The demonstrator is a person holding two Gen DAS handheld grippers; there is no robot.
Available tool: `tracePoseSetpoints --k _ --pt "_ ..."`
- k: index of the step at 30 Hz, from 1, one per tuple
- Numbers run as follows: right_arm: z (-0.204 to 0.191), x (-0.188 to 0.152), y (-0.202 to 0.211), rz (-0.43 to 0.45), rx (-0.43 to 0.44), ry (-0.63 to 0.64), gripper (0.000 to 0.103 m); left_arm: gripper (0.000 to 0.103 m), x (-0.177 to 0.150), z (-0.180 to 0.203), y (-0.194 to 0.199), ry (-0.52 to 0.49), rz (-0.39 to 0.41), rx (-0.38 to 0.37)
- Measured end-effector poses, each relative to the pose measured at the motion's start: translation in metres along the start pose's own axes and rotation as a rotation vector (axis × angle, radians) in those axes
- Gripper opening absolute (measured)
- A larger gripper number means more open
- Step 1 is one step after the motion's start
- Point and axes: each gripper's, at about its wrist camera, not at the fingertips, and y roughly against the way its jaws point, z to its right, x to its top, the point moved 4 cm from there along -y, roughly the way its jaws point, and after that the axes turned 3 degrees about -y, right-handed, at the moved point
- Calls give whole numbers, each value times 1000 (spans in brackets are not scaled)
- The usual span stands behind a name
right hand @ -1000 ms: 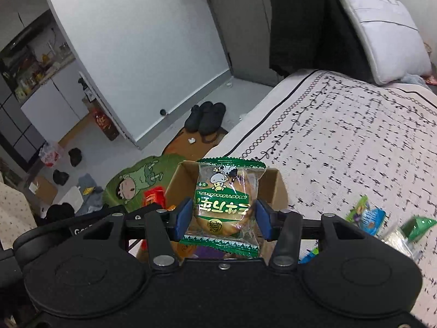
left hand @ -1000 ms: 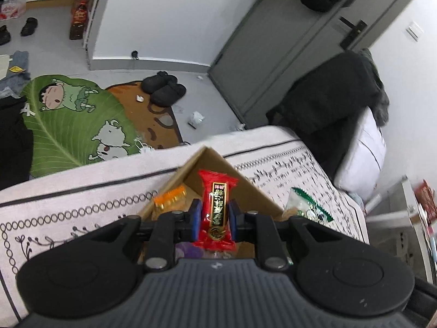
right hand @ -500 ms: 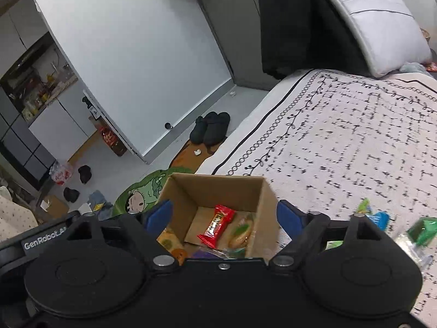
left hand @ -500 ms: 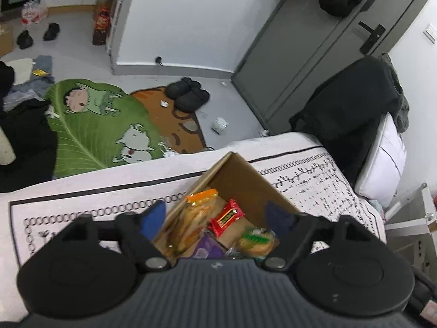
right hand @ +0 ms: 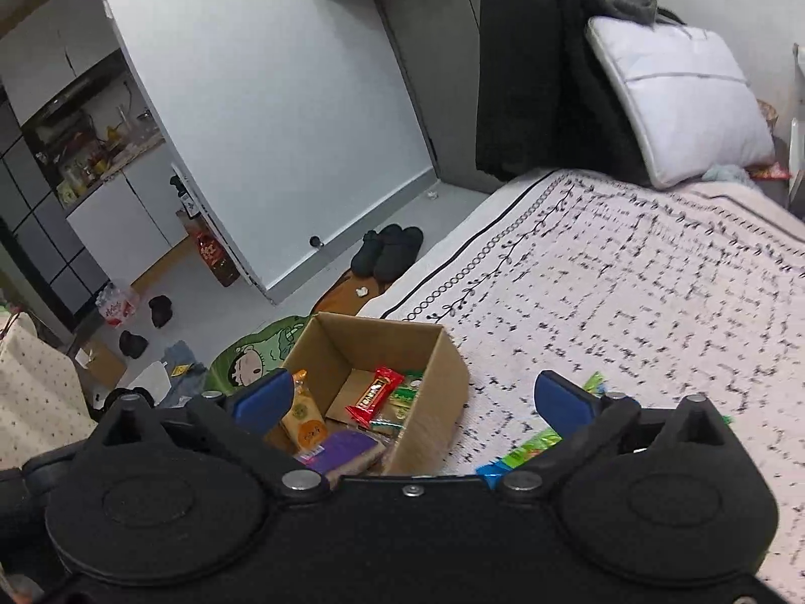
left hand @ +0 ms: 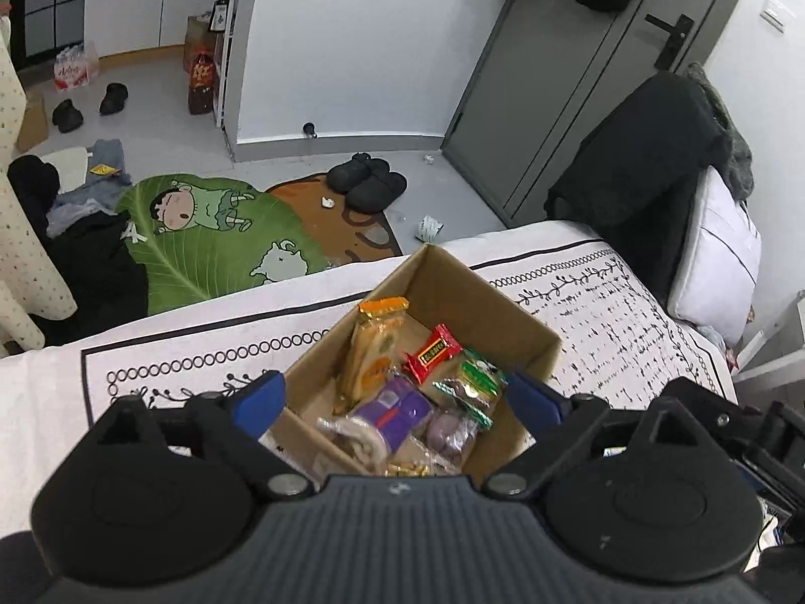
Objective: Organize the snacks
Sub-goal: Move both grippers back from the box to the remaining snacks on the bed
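Both drops had just been made. A second earlier the left hand-held gripper point(left hand: 397, 395) was clamped on the red snack bar point(left hand: 433, 354) and the right hand-held gripper point(right hand: 412, 397) on the green-wrapped pastry point(left hand: 475, 376). At this moment both sets of blue pads stood wide apart with nothing between them, and both packets lay inside the cardboard box point(left hand: 483, 297).

In the left wrist view the red bar rested near the box's centre, with the green packet touching it at about 4 o'clock. The tall orange-topped cracker pack point(left hand: 375, 347) leaned at 9 o'clock from the bar, and a purple packet point(left hand: 397, 415) sat at 6 o'clock, close to the gripper. The box itself stood on the patterned bed cover point(left hand: 201, 332), close to the edge of the bed above the green cartoon rug point(left hand: 211, 231).

The right wrist view showed the same box at 10 o'clock from that gripper's midpoint. Its frame was slightly motion-blurred, so the gripper seemed to be swinging away. Loose green and blue wrappers point(right hand: 528, 448) lay on the cover at 4 o'clock from the box, partly hidden behind the right gripper's finger.

This pair of snacks therefore looked sorted, and both grippers were free. With those few wrappers outside the box, the task seemed well along but unfinished. The likely next step was a reach toward them, though thin crinkly film lying flat on soft bedding could slip from the pads.
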Motion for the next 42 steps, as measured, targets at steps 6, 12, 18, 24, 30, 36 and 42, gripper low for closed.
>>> tracePoseSetpoints --k 6,12,18,24,30,36,42 --pt "18 1 26 12 5 -19 103 101 -12 9 24 -1 20 4" --pt "32 -2 50 36 42 -5 103 103 -23 23 42 -9 57 6" --pt "50 -5 60 32 53 -16 103 103 -37 37 53 -7 85 -8" --pt "60 -7 72 6 100 27 103 103 -47 49 60 -13 102 -10" --pt "86 -9 73 -11 95 -32 103 103 -62 62 56 -21 102 14" --pt "117 -8 77 -2 91 -115 103 103 -72 70 46 4 66 2" --pt "152 -15 66 -26 48 -225 103 103 -87 85 29 -16 26 -30"
